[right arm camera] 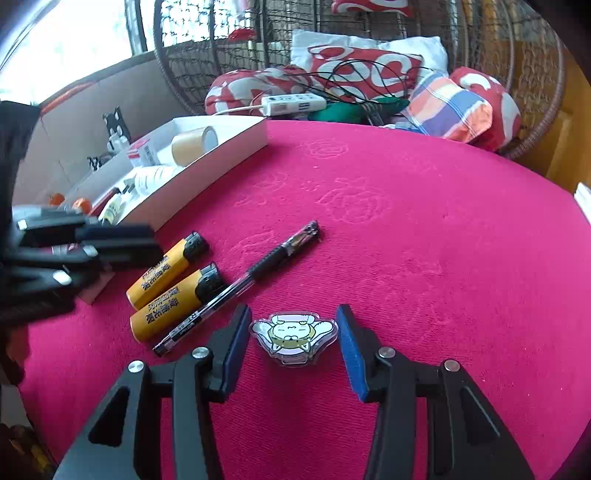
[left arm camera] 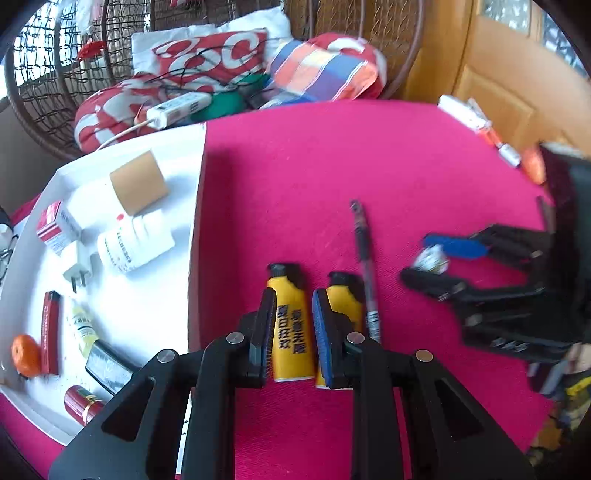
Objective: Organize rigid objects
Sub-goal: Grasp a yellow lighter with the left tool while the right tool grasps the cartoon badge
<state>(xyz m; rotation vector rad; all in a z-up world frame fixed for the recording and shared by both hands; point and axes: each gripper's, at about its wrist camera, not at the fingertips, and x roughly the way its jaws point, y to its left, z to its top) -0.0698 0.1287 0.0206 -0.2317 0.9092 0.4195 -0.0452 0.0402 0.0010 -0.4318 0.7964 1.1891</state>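
Two yellow lighters (left arm camera: pixel 290 325) are hard and slippery: your left gripper (left arm camera: pixel 290 332) straddles one, spread; pinch its flat middle. Right gripper (right arm camera: pixel 293 345) is spread around the badge (right arm camera: pixel 293 338).

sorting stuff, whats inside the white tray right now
Visible in the white tray: tape roll, pill bottle, plug, red lighter, orange. The left gripper covers its near corner.

A lived-in home: a brown wicker hanging chair (right arm camera: pixel 480 33) piled with red-and-white patterned cushions (right arm camera: pixel 369 70), beside an orange panelled wooden door (left arm camera: pixel 517 74) and a magenta-clothed table (right arm camera: pixel 406 221).
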